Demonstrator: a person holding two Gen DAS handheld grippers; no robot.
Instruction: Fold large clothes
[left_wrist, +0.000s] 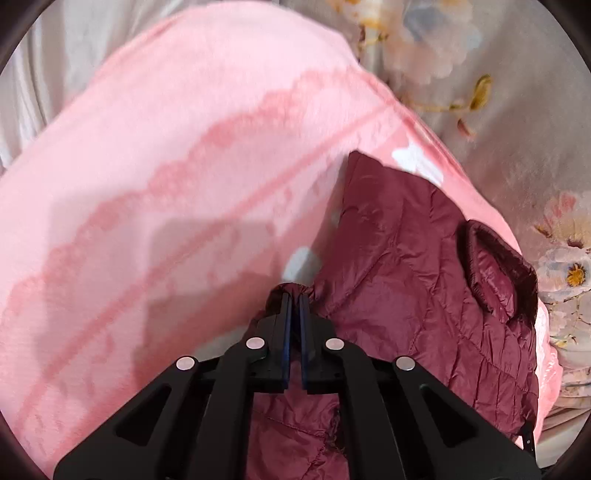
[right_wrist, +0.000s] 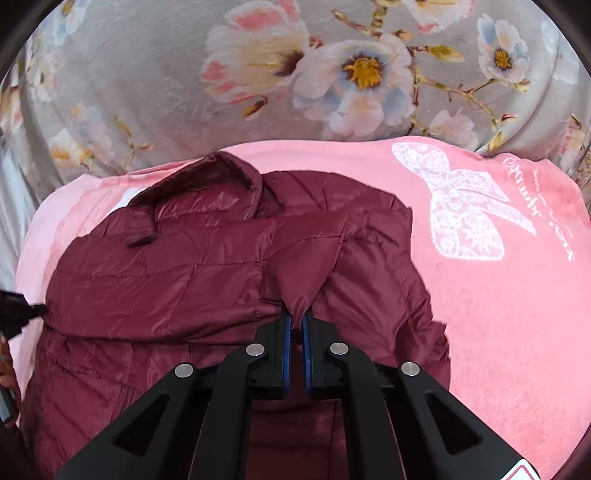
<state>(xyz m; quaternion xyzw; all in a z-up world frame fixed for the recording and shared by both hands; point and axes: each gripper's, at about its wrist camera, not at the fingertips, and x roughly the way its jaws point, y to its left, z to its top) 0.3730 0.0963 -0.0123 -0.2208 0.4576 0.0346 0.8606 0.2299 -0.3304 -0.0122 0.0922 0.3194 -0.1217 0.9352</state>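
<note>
Nearest, the right gripper (right_wrist: 296, 314) is pinched nearly closed on a raised fold of the maroon jacket (right_wrist: 184, 266); the left gripper (left_wrist: 294, 295) is clamped tight on a bunched edge of the same jacket. It lies on a pink blanket (right_wrist: 498, 295), with a grey flowered sheet (right_wrist: 147, 74) beyond. The step looks like folding one side across; next, both hands probably carry their edges over together, keeping tension even.
</note>
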